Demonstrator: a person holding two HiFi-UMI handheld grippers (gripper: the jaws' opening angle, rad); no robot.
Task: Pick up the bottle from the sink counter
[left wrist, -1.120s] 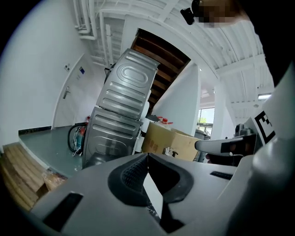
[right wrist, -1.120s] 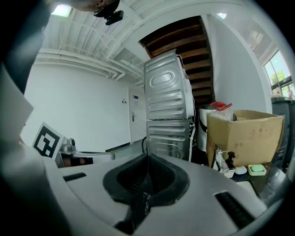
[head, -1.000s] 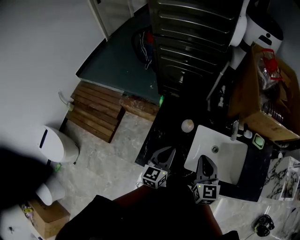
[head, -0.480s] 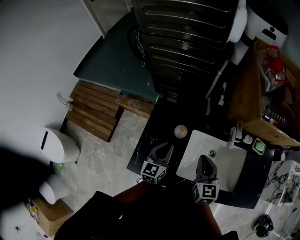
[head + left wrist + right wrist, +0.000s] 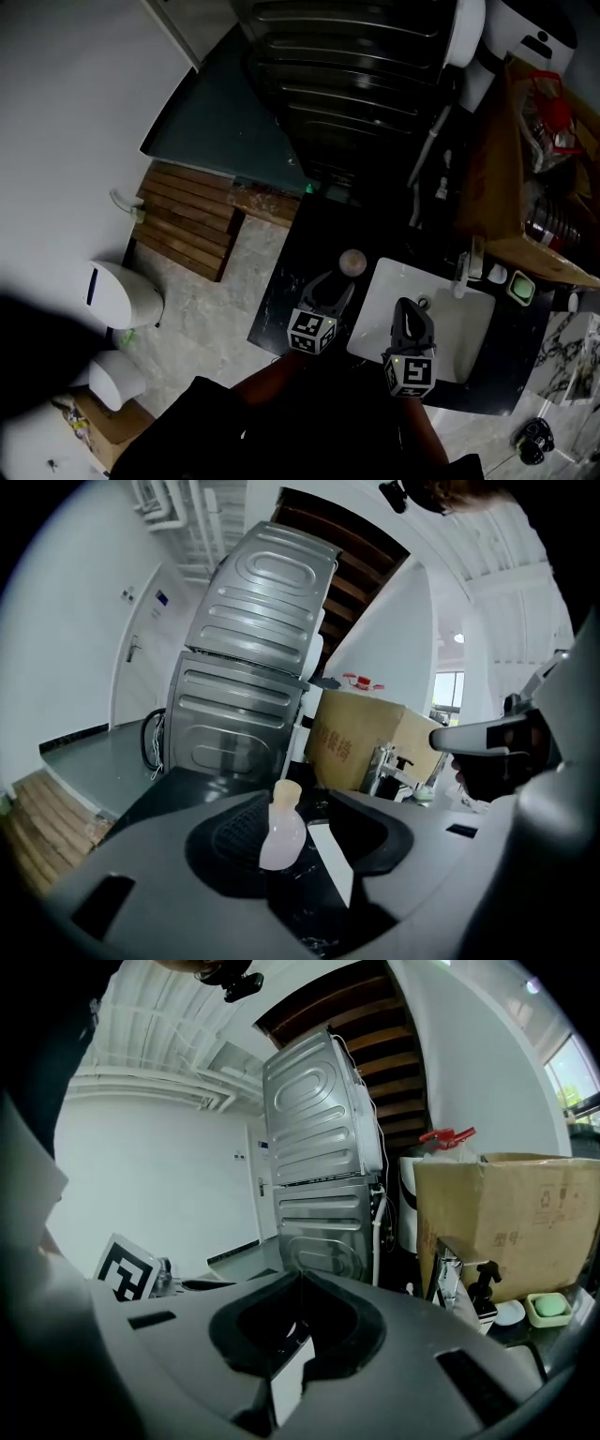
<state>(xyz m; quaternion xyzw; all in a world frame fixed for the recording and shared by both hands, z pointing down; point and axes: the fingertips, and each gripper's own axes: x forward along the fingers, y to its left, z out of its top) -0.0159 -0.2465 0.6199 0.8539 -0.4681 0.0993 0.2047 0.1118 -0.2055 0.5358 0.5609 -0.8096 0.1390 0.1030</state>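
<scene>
Jaws just opening on the left gripper [image 5: 336,283], partway apart, nothing pinched yet; pressed together and empty on the right gripper [image 5: 407,306]. Underneath, dark counter [image 5: 298,246], white sink [image 5: 464,323] at centre right. Left of the sink, standing neck-up: the bottle [image 5: 352,262], just beyond the left tips, lined up with their gap. Left looks clearly nearer.

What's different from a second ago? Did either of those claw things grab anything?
The left gripper has moved closer to the bottle, and its jaws have just been opening. The bottle shows in the gap between them, not gripped. Nothing was grabbed or let go. The right gripper stays shut over the sink, and the bottle is still upright on the counter.
</scene>
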